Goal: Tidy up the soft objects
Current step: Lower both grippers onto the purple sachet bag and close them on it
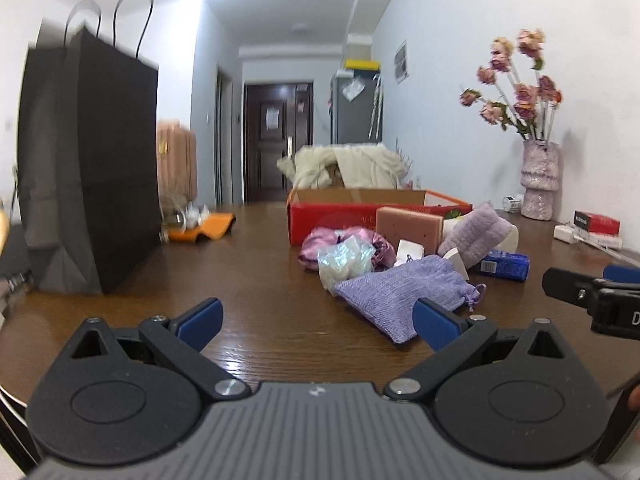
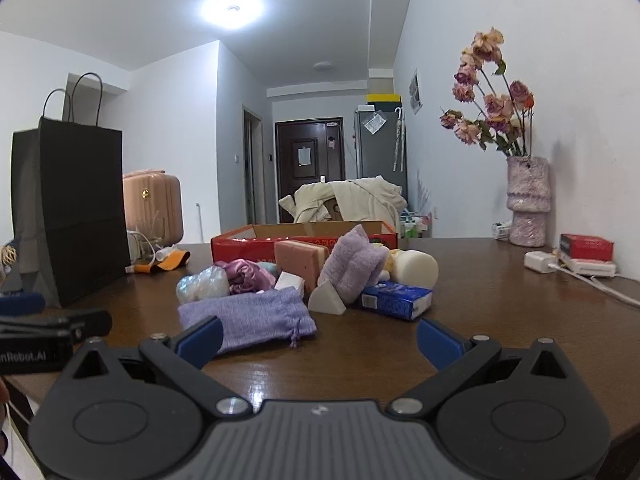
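Observation:
A pile of soft things lies mid-table before a red cardboard box [image 1: 332, 220] [image 2: 240, 242]. Nearest is a lilac knitted drawstring pouch [image 1: 404, 292] [image 2: 248, 316]. Behind it sit a crinkly iridescent bag [image 1: 346, 260] [image 2: 202, 286], pink satin cloth [image 1: 320, 240] [image 2: 244, 274], a pink sponge block [image 1: 410, 228] [image 2: 298, 260], a folded lilac towel [image 1: 476, 232] [image 2: 352, 268], a white foam wedge [image 2: 326, 300], a cream foam roll [image 2: 414, 268] and a blue tissue pack [image 1: 506, 266] [image 2: 396, 300]. My left gripper [image 1: 318, 322] is open just short of the pouch. My right gripper [image 2: 320, 338] is open, empty, its left finger over the pouch's edge.
A tall black paper bag [image 1: 88, 168] [image 2: 68, 208] stands at the table's left. A vase of dried flowers [image 1: 540, 176] [image 2: 528, 200], red boxes [image 2: 586, 246] and a white charger [image 2: 540, 262] with cable sit at the right by the wall. Orange cloth [image 1: 204, 230] lies beside the bag.

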Action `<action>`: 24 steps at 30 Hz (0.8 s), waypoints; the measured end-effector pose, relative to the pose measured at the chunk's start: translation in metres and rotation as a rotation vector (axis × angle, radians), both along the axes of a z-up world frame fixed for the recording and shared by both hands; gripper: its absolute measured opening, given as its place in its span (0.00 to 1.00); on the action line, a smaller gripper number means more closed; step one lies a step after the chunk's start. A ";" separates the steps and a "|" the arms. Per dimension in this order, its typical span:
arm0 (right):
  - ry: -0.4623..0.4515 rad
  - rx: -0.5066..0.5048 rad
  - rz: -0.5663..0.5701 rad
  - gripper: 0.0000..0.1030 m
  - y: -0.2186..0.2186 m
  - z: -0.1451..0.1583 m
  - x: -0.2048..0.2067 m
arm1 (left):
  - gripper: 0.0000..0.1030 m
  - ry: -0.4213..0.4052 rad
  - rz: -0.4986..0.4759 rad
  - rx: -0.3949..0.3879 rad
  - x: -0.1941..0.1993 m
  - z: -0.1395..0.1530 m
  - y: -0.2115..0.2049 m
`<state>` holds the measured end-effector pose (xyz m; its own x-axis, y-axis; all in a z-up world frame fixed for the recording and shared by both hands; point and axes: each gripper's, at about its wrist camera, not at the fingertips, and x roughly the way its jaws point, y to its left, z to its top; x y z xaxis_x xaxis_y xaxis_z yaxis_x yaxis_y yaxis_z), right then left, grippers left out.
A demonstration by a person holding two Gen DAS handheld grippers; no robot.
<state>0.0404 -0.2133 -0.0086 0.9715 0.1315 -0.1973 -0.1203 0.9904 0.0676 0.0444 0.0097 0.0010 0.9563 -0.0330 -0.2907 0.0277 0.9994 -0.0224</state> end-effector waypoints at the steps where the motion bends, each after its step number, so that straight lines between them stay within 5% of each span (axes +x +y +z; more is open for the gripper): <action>1: -0.013 0.027 0.008 1.00 -0.003 0.000 0.005 | 0.99 0.022 -0.010 -0.027 0.007 0.002 0.002; 6: 0.177 0.058 0.051 0.98 -0.006 0.010 0.056 | 0.80 0.133 -0.089 -0.152 0.050 0.006 0.002; 13: 0.273 0.081 0.170 0.59 -0.002 0.017 0.128 | 0.57 0.234 -0.178 -0.168 0.096 0.000 -0.012; 17: 0.330 0.092 0.250 0.55 0.004 0.013 0.165 | 0.34 0.315 -0.189 -0.192 0.118 -0.008 -0.001; 24: 0.417 0.142 0.287 0.54 0.006 0.002 0.198 | 0.36 0.293 -0.086 -0.279 0.123 -0.007 0.031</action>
<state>0.2387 -0.2072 -0.0068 0.7350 0.4342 -0.5209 -0.3195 0.8993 0.2987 0.1669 0.0409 -0.0064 0.8246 -0.2248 -0.5191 0.0626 0.9482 -0.3113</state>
